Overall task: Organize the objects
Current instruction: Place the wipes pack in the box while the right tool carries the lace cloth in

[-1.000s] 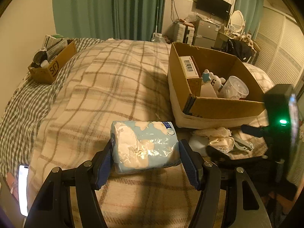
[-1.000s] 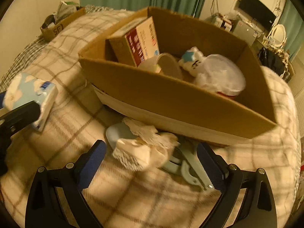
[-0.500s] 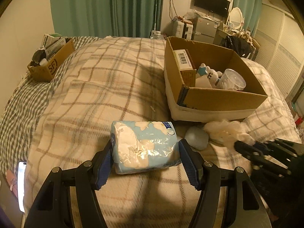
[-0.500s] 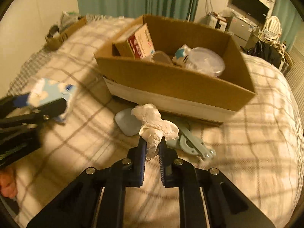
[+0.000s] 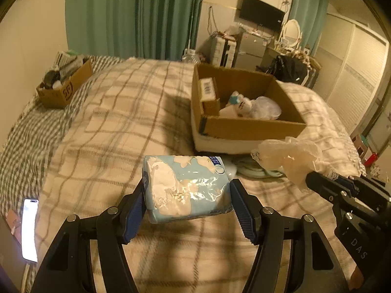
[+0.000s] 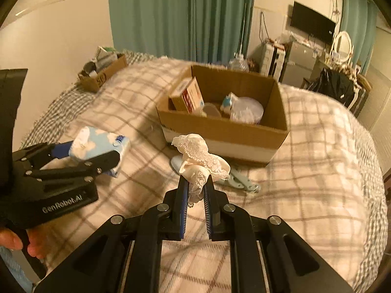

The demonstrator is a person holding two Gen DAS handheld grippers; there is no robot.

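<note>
Where it faces the right camera, the left gripper (image 6: pixel 97 151) reads "GenRobot.AI".

This is a lived-in bedroom in someone's home: a wide bed (image 5: pixel 122 127) under a plaid blanket fills most of the floor, with long green curtains (image 5: pixel 136 17) hanging behind it. Against the far wall a flat television (image 5: pixel 261 14) is mounted above cluttered drawers, next to an oval vanity mirror (image 5: pixel 292 30). Cardboard boxes (image 6: pixel 244 131) of household odds and ends sit on the bedding, and a phone (image 5: pixel 29 229) glows at the bed's edge.
</note>
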